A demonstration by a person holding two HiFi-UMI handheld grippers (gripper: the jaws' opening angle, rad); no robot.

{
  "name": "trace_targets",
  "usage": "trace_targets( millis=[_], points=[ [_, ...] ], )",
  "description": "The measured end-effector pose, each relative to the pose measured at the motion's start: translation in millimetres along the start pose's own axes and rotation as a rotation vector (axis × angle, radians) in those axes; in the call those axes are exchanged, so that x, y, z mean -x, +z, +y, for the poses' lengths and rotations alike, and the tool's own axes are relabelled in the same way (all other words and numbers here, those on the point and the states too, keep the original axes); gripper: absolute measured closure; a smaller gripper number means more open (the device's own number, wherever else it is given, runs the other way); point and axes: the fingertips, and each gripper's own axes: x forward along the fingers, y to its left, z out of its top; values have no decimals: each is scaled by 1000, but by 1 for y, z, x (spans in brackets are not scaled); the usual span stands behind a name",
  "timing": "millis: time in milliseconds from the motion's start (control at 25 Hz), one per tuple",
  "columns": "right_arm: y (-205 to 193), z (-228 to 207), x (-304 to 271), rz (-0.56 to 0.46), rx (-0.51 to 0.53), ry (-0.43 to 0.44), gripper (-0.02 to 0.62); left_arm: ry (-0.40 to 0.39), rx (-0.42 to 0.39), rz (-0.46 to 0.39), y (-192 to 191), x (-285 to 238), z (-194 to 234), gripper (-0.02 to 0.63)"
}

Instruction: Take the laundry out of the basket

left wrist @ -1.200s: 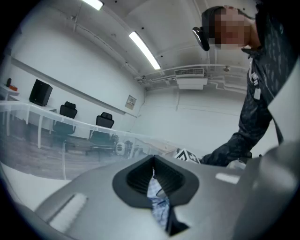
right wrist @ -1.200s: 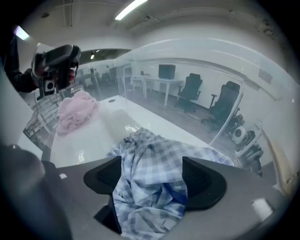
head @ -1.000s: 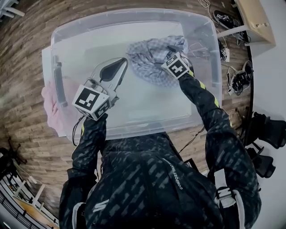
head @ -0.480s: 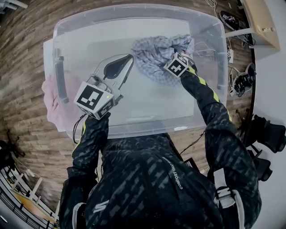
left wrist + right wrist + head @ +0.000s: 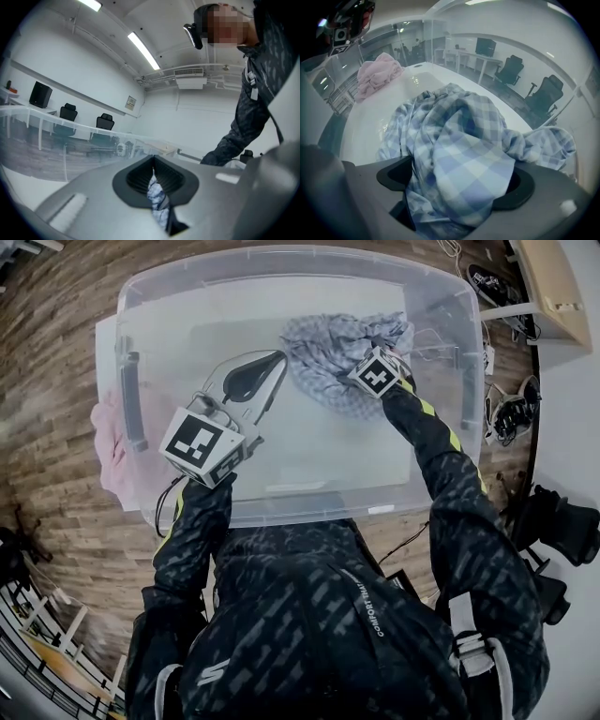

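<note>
The laundry still to come out is a blue-and-white checked shirt (image 5: 336, 351), lying crumpled on the floor of the clear plastic basket (image 5: 309, 509), toward its far right corner. The right gripper (image 5: 457, 183) points steeply down into the heap. Its jaws have just been opening and now stand wide, with a thick fold of the checked cloth bulging up between them, not yet pinched. The left gripper (image 5: 153, 164) is held roughly level above the middle of the basket with its jaws together. A sliver of checked fabric shows in the slit, but it cannot be told whether that is caught or merely seen through the gap. A pink cloth (image 5: 106, 442) lies outside the basket against its left wall, on the wooden floor (image 5: 56, 352), so that piece appears to be out already. The main risk is a shallow grip. If the right jaws close on the top fold alone, the loose fabric could slide free during the lift. A trailing sleeve could also drag over the rim and tug the light basket along, since nothing is steadying it. Pressing too deep could nip the basket floor instead of the cloth.
</note>
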Motion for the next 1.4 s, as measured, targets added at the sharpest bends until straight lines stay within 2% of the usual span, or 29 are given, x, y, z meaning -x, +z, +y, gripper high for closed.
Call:
trace_targets(
  millis=[80,160,280,360,480,640,800,1120,1400],
  points=[
    [1,0,0,-2,-10,-1,80,7,7,7,0,0,0,598],
    [3,-1,1,-6,-25,-10,124,29,26,15,0,2,2,598],
    [8,-5,3,-12,-34,-50,268,17,16,-9,2,6,2,598],
    [13,-7,5,-3,6,-85,351,26,12,-17,9,10,2,598],
    [15,-8,5,26,69,-129,429,65,14,-32,30,19,3,598],
    [13,-12,10,37,57,-166,454,89,-15,-69,54,36,1,598],
    [21,-18,30,-18,6,-195,468,87,-41,-131,70,58,-5,598],
    [48,-34,102,-188,-72,-280,476,105,-52,-177,81,81,-16,598],
    [80,-28,180,-397,-145,-337,476,86,-73,-203,91,88,-30,598]
  ],
)
